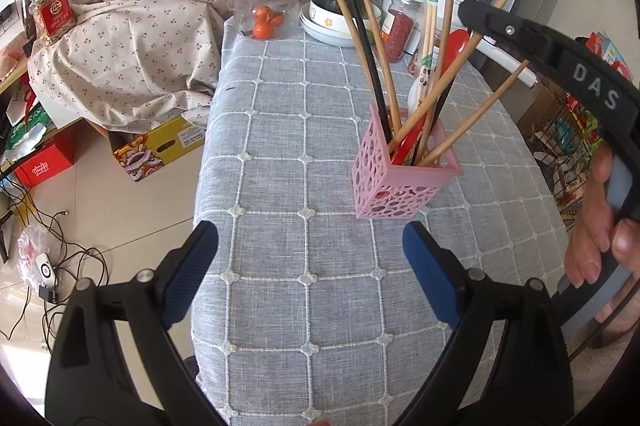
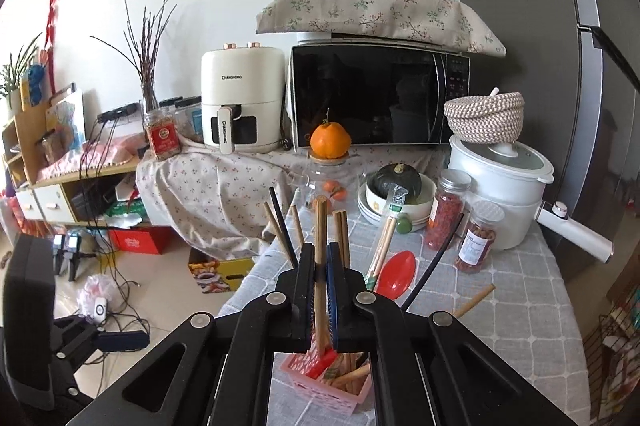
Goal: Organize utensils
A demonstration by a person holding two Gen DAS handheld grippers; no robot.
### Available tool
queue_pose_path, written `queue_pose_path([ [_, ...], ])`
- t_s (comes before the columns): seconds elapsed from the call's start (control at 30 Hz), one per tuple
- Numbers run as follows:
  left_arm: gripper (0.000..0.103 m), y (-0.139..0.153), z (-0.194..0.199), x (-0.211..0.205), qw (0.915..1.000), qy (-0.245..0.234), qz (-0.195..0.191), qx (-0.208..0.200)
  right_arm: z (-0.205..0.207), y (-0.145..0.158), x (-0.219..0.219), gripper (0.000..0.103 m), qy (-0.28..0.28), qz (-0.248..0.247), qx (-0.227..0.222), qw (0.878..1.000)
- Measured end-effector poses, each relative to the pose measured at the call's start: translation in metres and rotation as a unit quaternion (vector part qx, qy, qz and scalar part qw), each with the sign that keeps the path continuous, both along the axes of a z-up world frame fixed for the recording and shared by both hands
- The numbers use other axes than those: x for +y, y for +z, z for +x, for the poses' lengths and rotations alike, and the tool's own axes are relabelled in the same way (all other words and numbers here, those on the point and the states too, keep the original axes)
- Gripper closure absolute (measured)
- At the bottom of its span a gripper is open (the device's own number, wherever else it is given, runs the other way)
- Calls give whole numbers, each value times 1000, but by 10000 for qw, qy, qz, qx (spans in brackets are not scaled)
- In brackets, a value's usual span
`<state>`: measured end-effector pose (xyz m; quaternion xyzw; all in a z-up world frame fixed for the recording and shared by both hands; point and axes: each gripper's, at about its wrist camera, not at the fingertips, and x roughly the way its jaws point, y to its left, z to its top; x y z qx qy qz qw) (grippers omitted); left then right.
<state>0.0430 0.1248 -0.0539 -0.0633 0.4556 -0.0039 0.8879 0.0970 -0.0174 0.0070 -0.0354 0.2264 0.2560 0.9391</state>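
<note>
The pink holder [image 1: 404, 169] stands on the counter [image 1: 304, 129], holding wooden chopsticks [image 1: 472, 127], a black chopstick [image 1: 366, 41] and a red spoon [image 1: 408, 141]. The right gripper [image 2: 320, 266] has its jaws closed on one wooden chopstick [image 2: 320, 226] standing in the holder. The left gripper [image 1: 310, 254], near the holder, has its jaws wide apart, holding nothing. Far behind stand a jar [image 1: 266, 9] of oranges and stacked bowls [image 1: 336, 21].

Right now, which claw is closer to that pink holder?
Right. The right claw is just above the pink utensil holder, clamped on a wooden chopstick. The left claw hangs open, short of it.
</note>
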Motion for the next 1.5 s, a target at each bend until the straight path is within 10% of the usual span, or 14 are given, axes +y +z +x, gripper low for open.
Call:
queue_pose_path([
  [0.3, 10, 0, 1, 0, 10000, -27, -17, -14, 34, -24, -7, 96, -144, 262, 803, 9963],
  [0.67, 10, 18, -7, -22, 9992, -219, -43, -334, 4, 21, -76, 57, -119, 991, 920, 9907],
  [1.5, 1, 70, -56, -99, 9911, 152, 538, -1208, -81, 11, -179, 4, -1342, -510, 1126, 9832],
])
